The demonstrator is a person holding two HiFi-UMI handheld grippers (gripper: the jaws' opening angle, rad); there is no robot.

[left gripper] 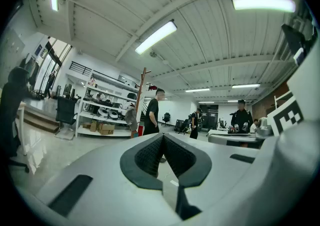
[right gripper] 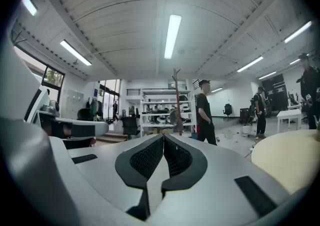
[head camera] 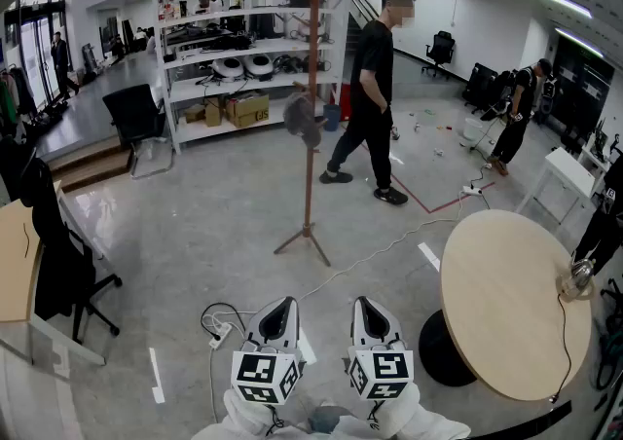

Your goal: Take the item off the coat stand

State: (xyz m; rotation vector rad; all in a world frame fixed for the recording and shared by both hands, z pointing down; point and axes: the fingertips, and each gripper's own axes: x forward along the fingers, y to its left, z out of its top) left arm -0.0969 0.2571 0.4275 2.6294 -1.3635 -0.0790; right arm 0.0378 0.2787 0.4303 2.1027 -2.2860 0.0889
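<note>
While I stand on the open floor, I hold both grippers low in front of me, side by side and level, their noses pointing across the room toward the coat stand [head camera: 311,175]. My left gripper [head camera: 280,304] has its jaws pressed fully together with nothing between them. My right gripper [head camera: 362,302] is the same, the ribbed pads meeting at the tips and empty. The marker cubes sit toward me at the backs of the grippers, and my white sleeves [head camera: 421,421] show just beneath them at the bottom edge of the head view.

The grey item [head camera: 303,120] hangs against the stand's wooden pole, about halfway up it, well apart from both grippers. The stand rests upright on its splayed feet on the grey floor, with white shelving [head camera: 224,68] behind it. A person in black [head camera: 370,88] is mid-stride beside the stand, to its right. A round wooden table [head camera: 506,302] stands near my right gripper, off to its right.
</note>
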